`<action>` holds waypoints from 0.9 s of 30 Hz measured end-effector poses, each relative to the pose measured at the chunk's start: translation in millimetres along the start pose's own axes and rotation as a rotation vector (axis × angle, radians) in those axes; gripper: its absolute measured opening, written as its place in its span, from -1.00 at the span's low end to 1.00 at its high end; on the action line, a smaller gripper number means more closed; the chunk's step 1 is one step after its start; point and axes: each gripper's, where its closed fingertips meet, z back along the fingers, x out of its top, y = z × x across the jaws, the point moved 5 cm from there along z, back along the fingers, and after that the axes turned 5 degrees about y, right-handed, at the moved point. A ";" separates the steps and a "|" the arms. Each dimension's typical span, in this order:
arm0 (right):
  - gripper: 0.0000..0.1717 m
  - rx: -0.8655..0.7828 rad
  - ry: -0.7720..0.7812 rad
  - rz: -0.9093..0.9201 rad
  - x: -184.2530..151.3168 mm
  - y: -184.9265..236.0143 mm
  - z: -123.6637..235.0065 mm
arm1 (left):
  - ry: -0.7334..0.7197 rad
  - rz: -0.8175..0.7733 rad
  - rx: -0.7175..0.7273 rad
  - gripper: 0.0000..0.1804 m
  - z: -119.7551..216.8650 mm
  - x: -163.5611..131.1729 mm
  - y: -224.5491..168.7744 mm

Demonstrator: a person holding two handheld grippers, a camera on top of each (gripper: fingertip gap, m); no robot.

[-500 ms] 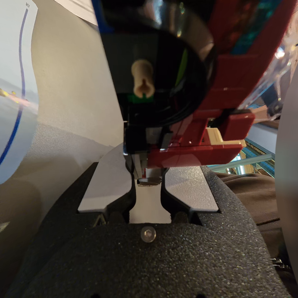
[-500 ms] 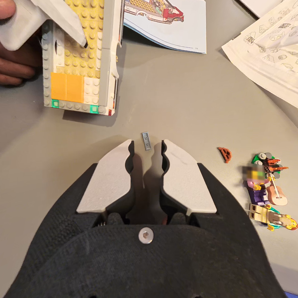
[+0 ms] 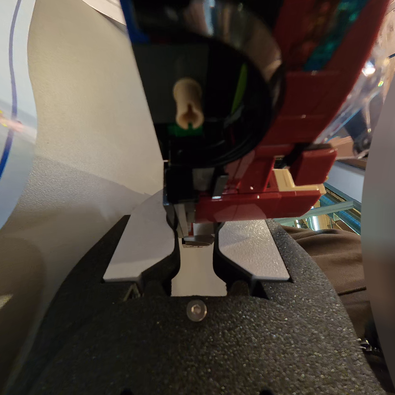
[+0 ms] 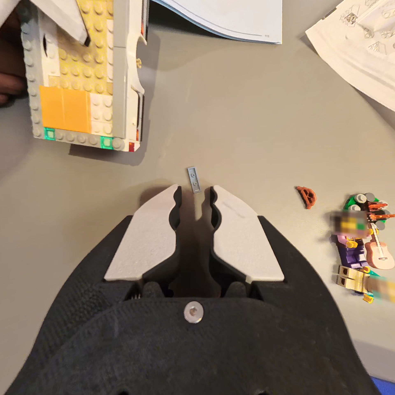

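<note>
Dark red bricks fill most of the left wrist view: a toy brick model [image 3: 267,166] sits right at the left gripper [image 3: 195,224], so near that much of it is blurred. A black round part and a tan peg [image 3: 188,104] show on its underside. The model's grey and black lower edge sits down between the two fingers, and the grey pads close in on it from both sides; this gripper is clamped on the model, though the tips are partly hidden behind it. A grey table [image 3: 85,106] and a curled sheet of paper with a blue line [image 3: 12,106] lie to the left, and dark cloth [image 3: 320,245] lies to the right. In the right wrist view the right gripper [image 4: 195,190] hangs over the table with its fingers apart and nothing between the pads. A small grey flat brick piece [image 4: 194,180] lies on the table just ahead of the tips, its near end level with the gap and clear of both fingers. Up to the left the model shows its studded yellow, white and orange face [image 4: 81,85], with a hand [image 4: 8,85] beside it. A booklet [image 4: 235,19] lies at the top and printed sheets [image 4: 359,47] at the upper right. To the right lie a small brown piece [image 4: 306,196] and toy figures with a guitar [image 4: 363,245].
</note>
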 end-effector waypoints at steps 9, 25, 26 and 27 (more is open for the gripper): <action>-0.86 0.018 0.004 0.018 1.8 0.4 -1.7 | 0.008 0.038 -0.037 -0.65 0.7 -0.5 0.2; -0.83 -0.048 -0.232 0.232 22.2 19.4 30.7 | -0.010 0.062 -0.024 -0.64 3.8 0.8 3.7; -0.81 -0.042 -0.227 0.226 21.2 18.9 30.6 | -0.010 0.063 -0.023 -0.64 3.9 0.7 3.9; -0.81 -0.045 -0.218 0.221 19.7 17.3 30.0 | -0.011 0.064 -0.023 -0.64 4.0 0.7 4.0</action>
